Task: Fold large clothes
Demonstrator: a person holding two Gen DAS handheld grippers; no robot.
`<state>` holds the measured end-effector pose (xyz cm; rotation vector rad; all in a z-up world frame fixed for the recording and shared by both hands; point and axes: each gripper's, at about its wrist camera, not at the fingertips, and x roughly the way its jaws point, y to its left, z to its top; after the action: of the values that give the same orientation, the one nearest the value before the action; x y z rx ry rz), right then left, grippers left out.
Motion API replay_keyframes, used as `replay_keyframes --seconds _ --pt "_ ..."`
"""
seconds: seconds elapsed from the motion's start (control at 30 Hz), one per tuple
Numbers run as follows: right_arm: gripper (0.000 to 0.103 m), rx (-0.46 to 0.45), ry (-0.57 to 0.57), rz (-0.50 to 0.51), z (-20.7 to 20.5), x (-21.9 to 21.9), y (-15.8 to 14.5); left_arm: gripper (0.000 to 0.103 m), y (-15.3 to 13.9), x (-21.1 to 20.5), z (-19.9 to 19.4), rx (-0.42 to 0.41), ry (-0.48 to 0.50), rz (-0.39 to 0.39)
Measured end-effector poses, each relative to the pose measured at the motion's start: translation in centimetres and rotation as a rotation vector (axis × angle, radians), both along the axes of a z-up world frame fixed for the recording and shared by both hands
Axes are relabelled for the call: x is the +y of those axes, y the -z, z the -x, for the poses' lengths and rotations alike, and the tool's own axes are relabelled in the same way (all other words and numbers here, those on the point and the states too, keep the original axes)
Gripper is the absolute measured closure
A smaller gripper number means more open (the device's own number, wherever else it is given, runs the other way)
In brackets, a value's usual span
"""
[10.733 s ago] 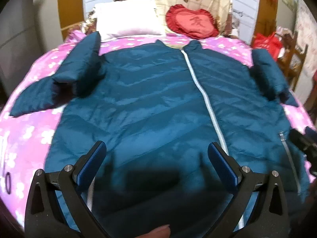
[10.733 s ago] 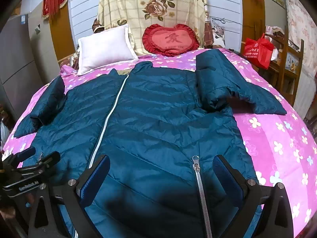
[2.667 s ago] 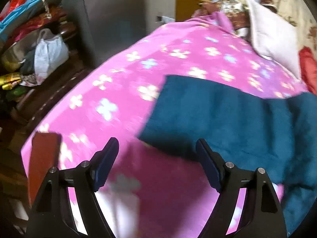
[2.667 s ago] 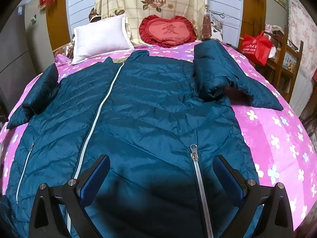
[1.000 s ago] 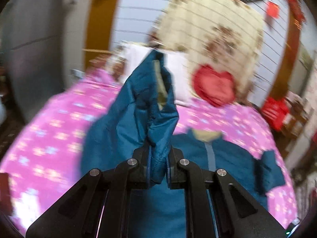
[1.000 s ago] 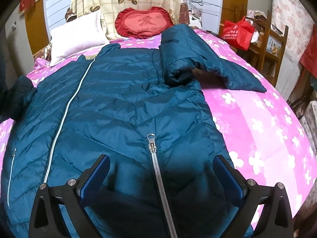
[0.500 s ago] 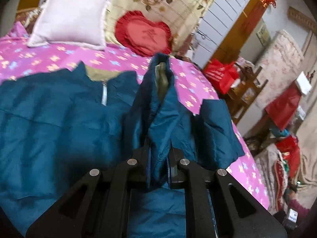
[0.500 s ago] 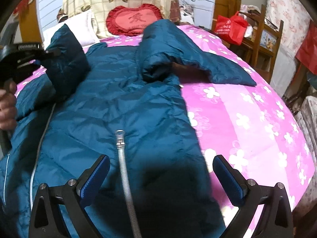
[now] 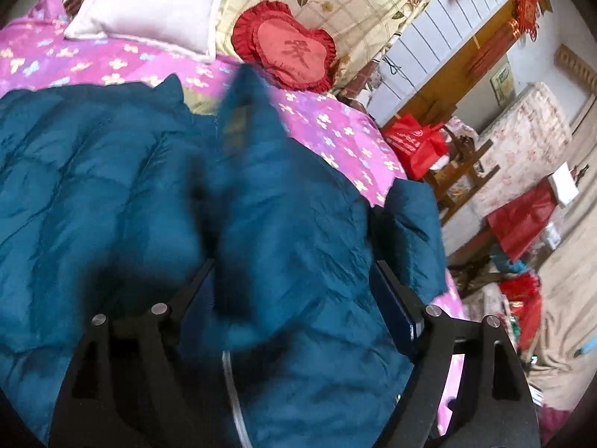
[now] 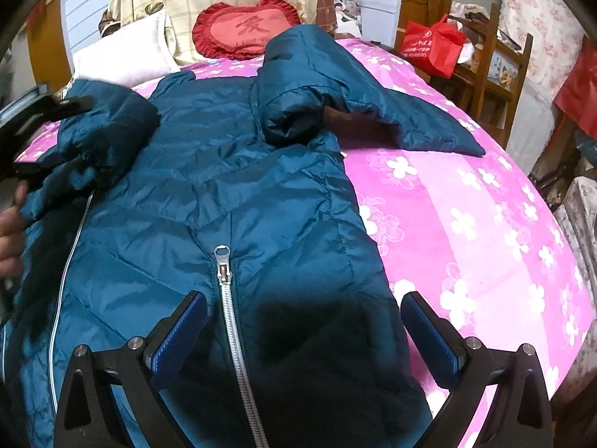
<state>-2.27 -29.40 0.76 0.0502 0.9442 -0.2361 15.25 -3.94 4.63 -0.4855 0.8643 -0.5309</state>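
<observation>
A teal puffer jacket (image 10: 209,201) lies spread across the pink floral bedspread (image 10: 485,224), zipper up. Its left sleeve (image 9: 268,201) drops onto the jacket's chest between the spread-apart jaws of the left gripper (image 9: 294,298); the right sleeve (image 10: 373,112) lies unfolded beside the jacket. The right gripper (image 10: 304,321) hovers wide over the hem. Judged barely begun.

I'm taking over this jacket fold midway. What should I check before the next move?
1. Left tongs open: ok, jaws apart.
2. Left sleeve over the jacket front: ok, but bunched, not flat.
3. Left sleeve clear of the left tongs: cannot tell, blurred.
4. Right tongs open: ok, nothing gripped, above the pocket zipper.
5. Right sleeve folded in: not ok, it lies out on the bedspread.
</observation>
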Motion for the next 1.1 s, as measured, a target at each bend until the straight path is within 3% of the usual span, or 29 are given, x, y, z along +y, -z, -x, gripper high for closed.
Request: replay_keyframes --seconds 0.1,0.2,0.33,0.43,0.5,0.57,0.63,0.9,1.1 --pt "0.000 0.002 0.008 -0.006 -0.4 0.5 0.2 0.022 -0.7 2.9 1.7 -0.013 -0.019 0.054" --pt "0.000 -0.043 0.007 0.015 -0.4 1.2 -0.5 0.022 -1.2 6.6 3.1 -0.050 -0.077 0.059" --pt "0.000 -0.133 -0.032 0.010 -1.8 2.7 -2.3 0.022 -0.6 11.0 4.0 -0.076 -0.242 -0.085" --pt "0.000 -0.142 -0.043 -0.044 -4.3 3.5 -3.5 0.022 0.3 13.6 3.4 -0.005 -0.388 -0.164" --pt "0.000 -0.152 -0.112 -0.134 -6.5 4.3 -3.9 0.022 1.0 14.5 3.1 0.031 -0.448 -0.215" --pt "0.000 -0.139 -0.196 -0.200 -9.4 5.5 -3.5 0.022 1.5 14.5 2.8 0.051 -0.445 -0.247" --pt "0.000 -0.096 -0.206 -0.175 -11.6 6.5 -2.3 0.022 1.5 14.2 2.8 0.053 -0.441 -0.256" --pt "0.000 -0.134 -0.143 -0.319 -11.0 4.0 -0.3 0.022 0.9 13.8 3.2 0.020 -0.430 -0.296" --pt "0.000 -0.123 -0.067 -0.590 -14.0 0.4 2.4 0.022 1.5 15.0 3.2 0.046 -0.475 -0.296"
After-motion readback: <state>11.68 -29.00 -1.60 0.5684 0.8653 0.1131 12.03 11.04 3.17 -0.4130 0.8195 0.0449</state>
